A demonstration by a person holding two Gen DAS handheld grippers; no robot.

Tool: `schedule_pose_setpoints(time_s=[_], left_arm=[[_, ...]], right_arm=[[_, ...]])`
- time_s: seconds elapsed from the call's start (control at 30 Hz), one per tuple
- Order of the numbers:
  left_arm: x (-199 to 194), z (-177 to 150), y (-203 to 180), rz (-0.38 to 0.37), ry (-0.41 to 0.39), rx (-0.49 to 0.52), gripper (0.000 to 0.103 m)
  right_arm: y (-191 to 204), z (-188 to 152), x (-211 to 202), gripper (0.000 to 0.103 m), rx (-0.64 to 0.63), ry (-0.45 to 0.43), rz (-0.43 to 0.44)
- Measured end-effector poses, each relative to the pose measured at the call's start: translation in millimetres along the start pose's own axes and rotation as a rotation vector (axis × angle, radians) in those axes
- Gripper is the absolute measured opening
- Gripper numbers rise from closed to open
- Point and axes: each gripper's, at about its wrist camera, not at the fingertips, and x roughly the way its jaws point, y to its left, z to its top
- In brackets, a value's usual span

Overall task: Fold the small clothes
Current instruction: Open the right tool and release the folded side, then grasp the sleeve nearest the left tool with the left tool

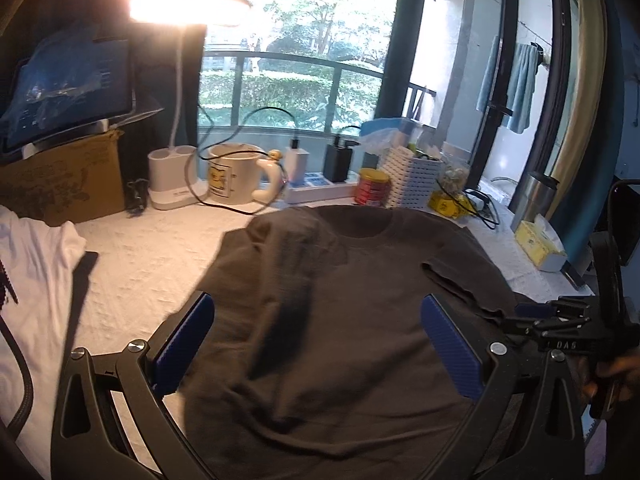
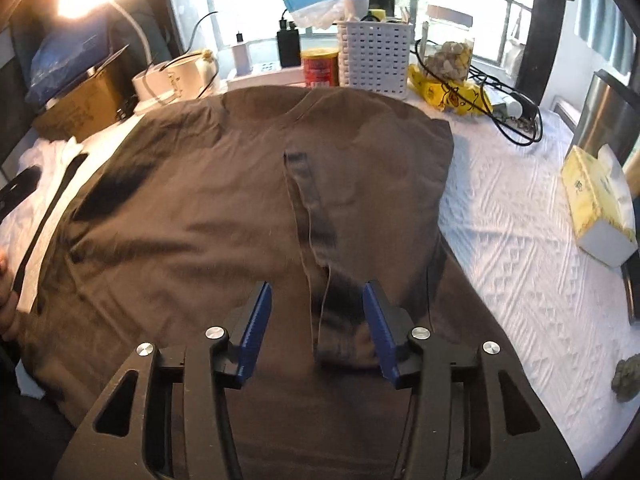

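Note:
A dark brown T-shirt [image 1: 352, 312] lies spread on the white textured table cover, collar toward the window. Its right side is folded inward, and the folded sleeve edge runs down the middle in the right wrist view [image 2: 312, 208]. My left gripper [image 1: 316, 320] is open wide and hovers over the shirt's lower body with nothing between its blue pads. My right gripper [image 2: 318, 300] is open over the folded edge near the hem, and the cloth lies loose between the jaws. The right gripper also shows at the right edge of the left wrist view [image 1: 560, 320].
A white garment [image 1: 36, 280] lies to the left of the shirt. Along the window stand a cardboard box [image 1: 60, 184], lamp base [image 1: 172, 180], mug [image 1: 236, 172], red can [image 1: 372, 186], white basket [image 2: 374, 56], cables [image 2: 512, 112]. A tissue box [image 2: 600, 208] sits at right.

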Motion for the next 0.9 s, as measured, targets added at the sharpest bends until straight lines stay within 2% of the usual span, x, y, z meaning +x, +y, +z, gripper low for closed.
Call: schedule_pose_setpoints(time_s=[0.17, 0.27, 0.33, 0.4, 0.53, 0.77, 0.9], left_arm=[[5, 4, 28, 0.03, 0.007, 0.013, 0.101], [14, 7, 43, 0.033, 0.023, 0.014, 0.101], [21, 10, 53, 0.032, 0.037, 0.014, 0.097], [31, 13, 63, 0.036, 0.051, 0.02, 0.095], [55, 18, 79, 0.031, 0.104, 0.015, 0.089], [101, 20, 90, 0.026, 0.227, 0.033, 0.07], [121, 16, 85, -0.003, 0.304, 0.063, 0.069]], right_arm=[[1, 12, 23, 0.052, 0.054, 0.012, -0.029], [5, 13, 37, 0.052, 0.075, 0.061, 0.0], [13, 15, 38, 0.053, 0.044, 0.069, -0.002], [20, 19, 36, 0.054, 0.032, 0.079, 0.04], [33, 27, 23, 0.054, -0.015, 0.042, 0.04], [21, 43, 10, 0.054, 0.027, -0.02, -0.007], [14, 50, 12, 0.054, 0.049, -0.04, -0.035]])
